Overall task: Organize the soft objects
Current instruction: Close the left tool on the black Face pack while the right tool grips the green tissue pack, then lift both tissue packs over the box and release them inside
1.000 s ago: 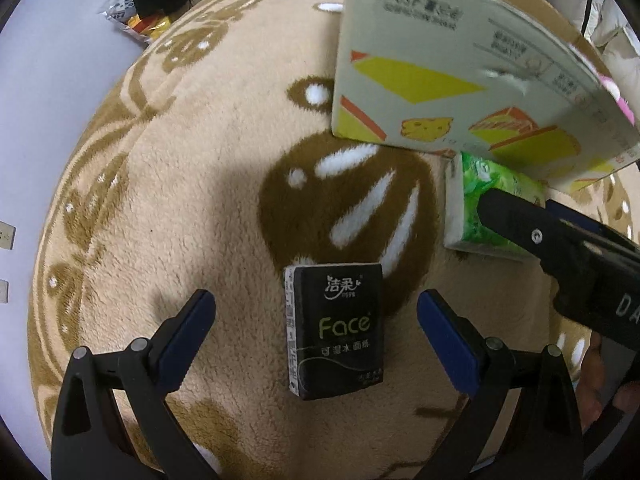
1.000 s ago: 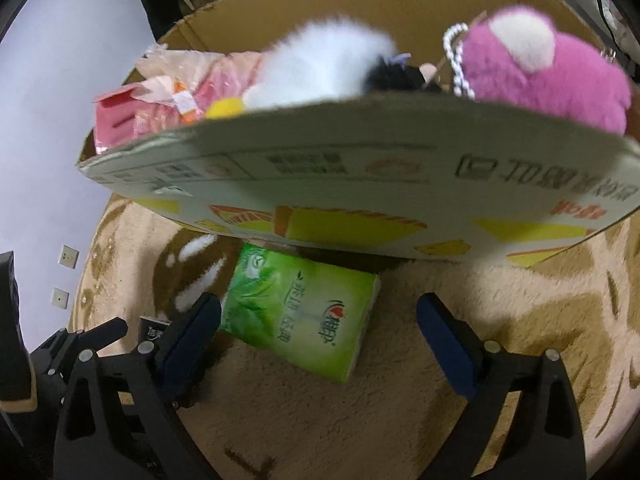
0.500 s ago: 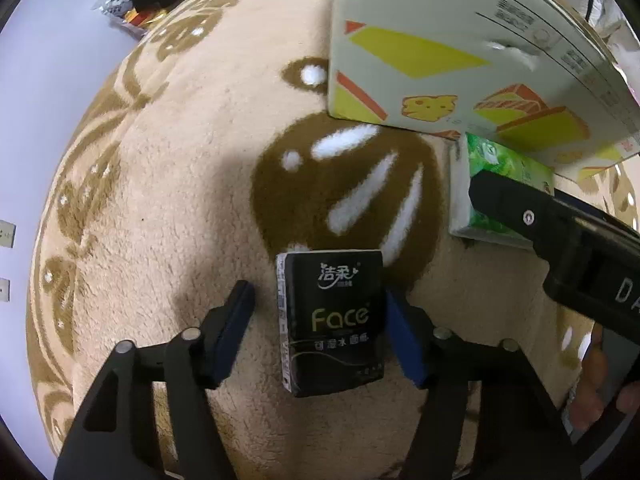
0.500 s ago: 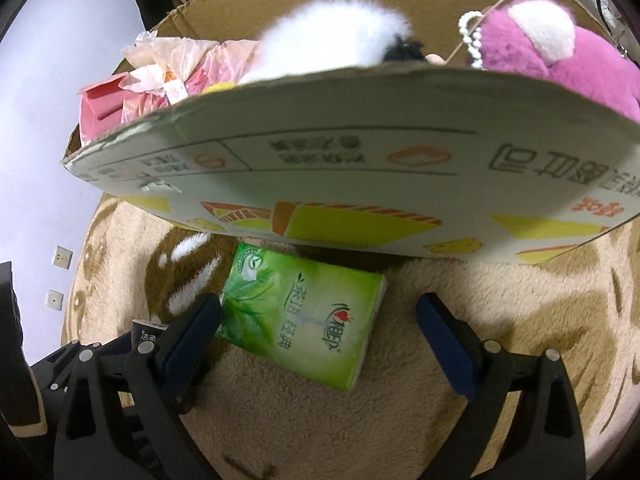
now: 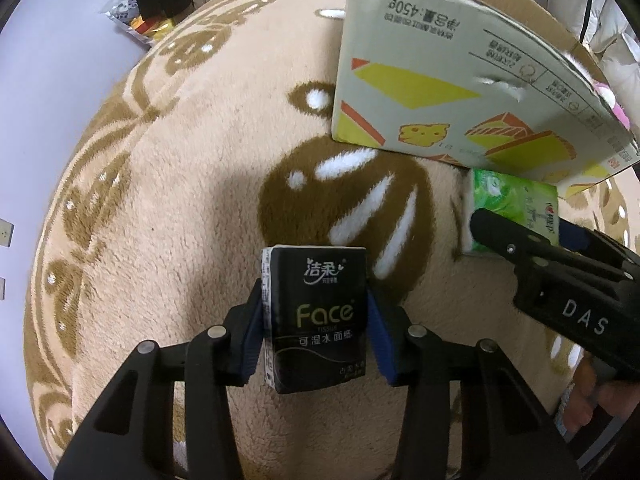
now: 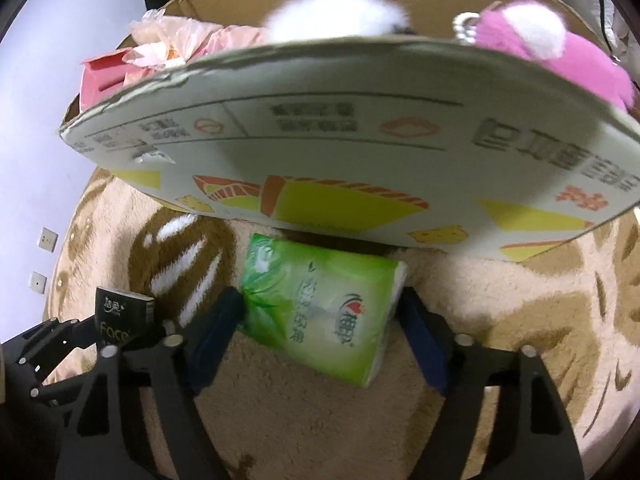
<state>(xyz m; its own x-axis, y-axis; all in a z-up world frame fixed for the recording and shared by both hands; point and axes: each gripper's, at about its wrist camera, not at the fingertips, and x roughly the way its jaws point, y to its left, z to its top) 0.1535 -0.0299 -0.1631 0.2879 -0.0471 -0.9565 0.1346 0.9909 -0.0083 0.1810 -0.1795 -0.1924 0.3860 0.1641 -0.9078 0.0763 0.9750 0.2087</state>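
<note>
My left gripper (image 5: 314,332) is shut on a black "Face" tissue pack (image 5: 316,316) that lies on the beige plush rug (image 5: 180,200). The pack also shows in the right wrist view (image 6: 120,314). My right gripper (image 6: 320,334) has closed onto a green tissue pack (image 6: 320,308), its blue pads touching both ends; the pack lies on the rug against the box. That pack also shows in the left wrist view (image 5: 508,204). A cardboard box (image 6: 360,168) right behind it holds a pink plush toy (image 6: 560,52), a white fluffy toy (image 6: 336,12) and pink packets (image 6: 120,76).
The box (image 5: 460,92) stands at the far right of the rug. Snack bags (image 5: 136,20) lie beyond the rug's far left edge on a pale floor (image 5: 48,92). The right gripper's black body (image 5: 560,292) is close to my left gripper's right side.
The left jaws closed from wide open onto the black pack. The right jaws closed inward onto the green pack, and the right gripper moved nearer the box.
</note>
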